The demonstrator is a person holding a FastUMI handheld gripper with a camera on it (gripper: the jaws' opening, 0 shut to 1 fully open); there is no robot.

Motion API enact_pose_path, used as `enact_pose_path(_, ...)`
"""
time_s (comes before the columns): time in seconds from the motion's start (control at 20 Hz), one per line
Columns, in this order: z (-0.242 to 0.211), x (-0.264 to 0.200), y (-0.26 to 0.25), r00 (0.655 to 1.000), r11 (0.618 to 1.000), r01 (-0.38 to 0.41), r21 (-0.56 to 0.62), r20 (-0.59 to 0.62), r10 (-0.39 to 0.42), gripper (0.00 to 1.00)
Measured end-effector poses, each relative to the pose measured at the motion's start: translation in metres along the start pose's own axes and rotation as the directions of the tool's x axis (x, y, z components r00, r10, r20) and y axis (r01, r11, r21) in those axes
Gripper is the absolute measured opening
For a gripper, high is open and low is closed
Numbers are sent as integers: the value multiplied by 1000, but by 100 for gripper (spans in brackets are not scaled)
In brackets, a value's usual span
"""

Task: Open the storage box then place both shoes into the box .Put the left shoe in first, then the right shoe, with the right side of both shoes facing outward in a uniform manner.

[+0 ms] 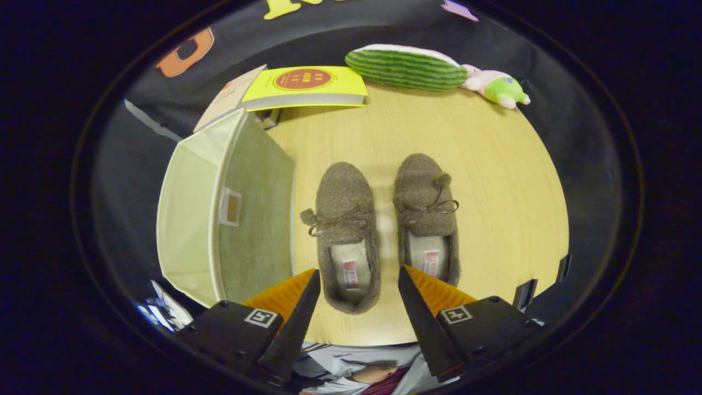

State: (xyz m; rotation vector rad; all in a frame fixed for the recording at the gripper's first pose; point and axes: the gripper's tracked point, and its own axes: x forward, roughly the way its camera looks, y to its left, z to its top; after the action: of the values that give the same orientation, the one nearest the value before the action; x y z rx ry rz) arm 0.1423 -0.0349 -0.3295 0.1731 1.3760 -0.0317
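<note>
Two brown fuzzy slippers lie side by side on the wooden table, toes pointing away from me. The left shoe [345, 230] has its heel between my fingers; the right shoe [426, 219] lies just ahead of my right finger. A pale green fabric storage box [230, 208] stands to the left of the shoes, its lid closed with a small label tab on top. My gripper [359, 282] hovers open above the heel of the left shoe, holding nothing.
A yellow book [304, 85] rests on another book behind the box. A striped watermelon-shaped plush [406, 67] and a small pink and green plush toy [496, 85] lie at the table's far edge. A person's sleeve [373, 373] shows below the fingers.
</note>
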Motion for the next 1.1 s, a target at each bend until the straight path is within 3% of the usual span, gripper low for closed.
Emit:
enact_pose_path(0.15, 5, 26, -12, 998, 996, 64, -58, -25, -66, 73)
enact_pose_path(0.2, 2, 34, -11, 997, 996, 64, -67, -46, -67, 59)
enact_pose_path(0.3, -3, 51, -8, 994, 996, 58, -62, -89, -63, 47)
enact_pose_path(0.5, 1, 78, -10, 991, 990, 91, -111, -83, -100, 32)
enact_pose_path(0.8, 2, 73, -5, 996, 997, 46, -58, -70, -50, 7)
enact_pose_path(0.9, 6, 61, 5, 999, 999, -8, -34, -54, 6, 6)
enact_pose_path(1.1, 7, 34, 11, 1000, 1000, -12, -28, -28, 11, 6)
